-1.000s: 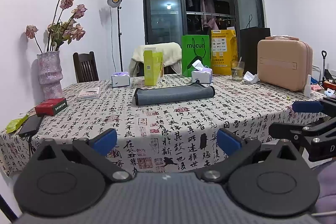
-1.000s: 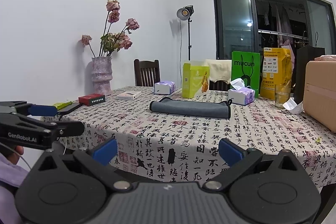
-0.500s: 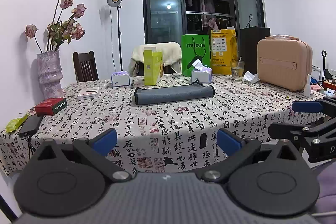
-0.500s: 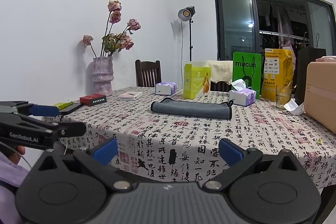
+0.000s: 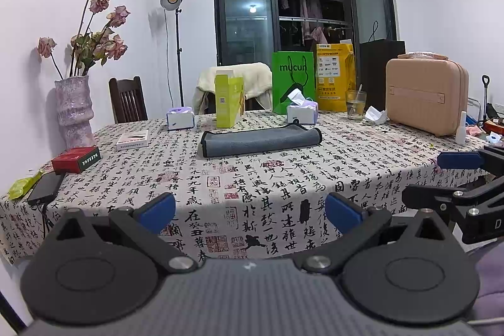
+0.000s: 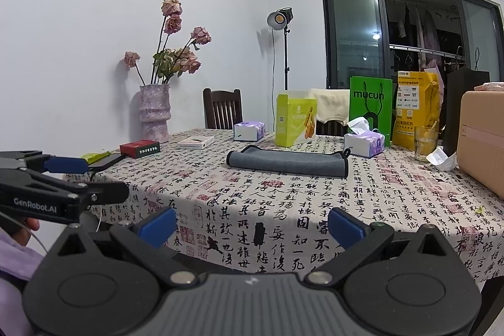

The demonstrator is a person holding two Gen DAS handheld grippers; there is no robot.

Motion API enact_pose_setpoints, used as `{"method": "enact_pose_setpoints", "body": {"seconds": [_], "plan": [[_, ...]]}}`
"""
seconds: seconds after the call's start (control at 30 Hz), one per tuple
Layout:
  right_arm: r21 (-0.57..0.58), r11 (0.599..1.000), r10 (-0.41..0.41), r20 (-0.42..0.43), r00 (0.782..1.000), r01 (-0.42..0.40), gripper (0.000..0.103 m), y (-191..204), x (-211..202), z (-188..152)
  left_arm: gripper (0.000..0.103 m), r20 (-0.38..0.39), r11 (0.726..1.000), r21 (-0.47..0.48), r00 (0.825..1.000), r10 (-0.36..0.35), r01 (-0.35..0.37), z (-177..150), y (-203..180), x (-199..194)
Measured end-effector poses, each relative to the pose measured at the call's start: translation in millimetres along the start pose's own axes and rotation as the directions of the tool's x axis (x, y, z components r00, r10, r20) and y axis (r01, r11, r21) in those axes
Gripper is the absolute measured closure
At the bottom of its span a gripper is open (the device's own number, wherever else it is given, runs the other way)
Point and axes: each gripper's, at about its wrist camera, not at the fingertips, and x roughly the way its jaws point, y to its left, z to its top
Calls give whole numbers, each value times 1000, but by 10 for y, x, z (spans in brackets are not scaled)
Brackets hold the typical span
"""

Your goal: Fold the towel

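Note:
A grey towel (image 5: 260,141) with dark trim lies folded into a long flat strip near the middle of the table; it also shows in the right wrist view (image 6: 287,161). My left gripper (image 5: 250,211) is open and empty, held off the table's near edge, well short of the towel. My right gripper (image 6: 252,225) is open and empty too, also off the near edge. Each gripper shows from the side in the other's view, the right one (image 5: 456,175) at the right edge and the left one (image 6: 63,178) at the left edge.
The table (image 5: 283,188) has a calligraphy-print cloth. On it stand a vase of dried roses (image 5: 74,111), a red box (image 5: 76,159), a phone (image 5: 45,187), tissue packs (image 5: 301,112), a yellow-green carton (image 5: 229,101), a green bag (image 5: 293,79), a glass (image 5: 356,104) and a beige case (image 5: 426,98).
Both views have shifted very slightly; the grippers stay open and the towel has not moved.

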Motion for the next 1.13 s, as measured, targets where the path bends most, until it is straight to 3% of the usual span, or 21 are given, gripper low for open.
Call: {"method": "enact_pose_setpoints", "body": {"seconds": [1.13], "plan": [[-2, 1000, 0, 2, 1000, 0, 0, -15, -6, 17, 0, -21, 1000, -2, 1000, -9, 9, -13, 18, 28]]}}
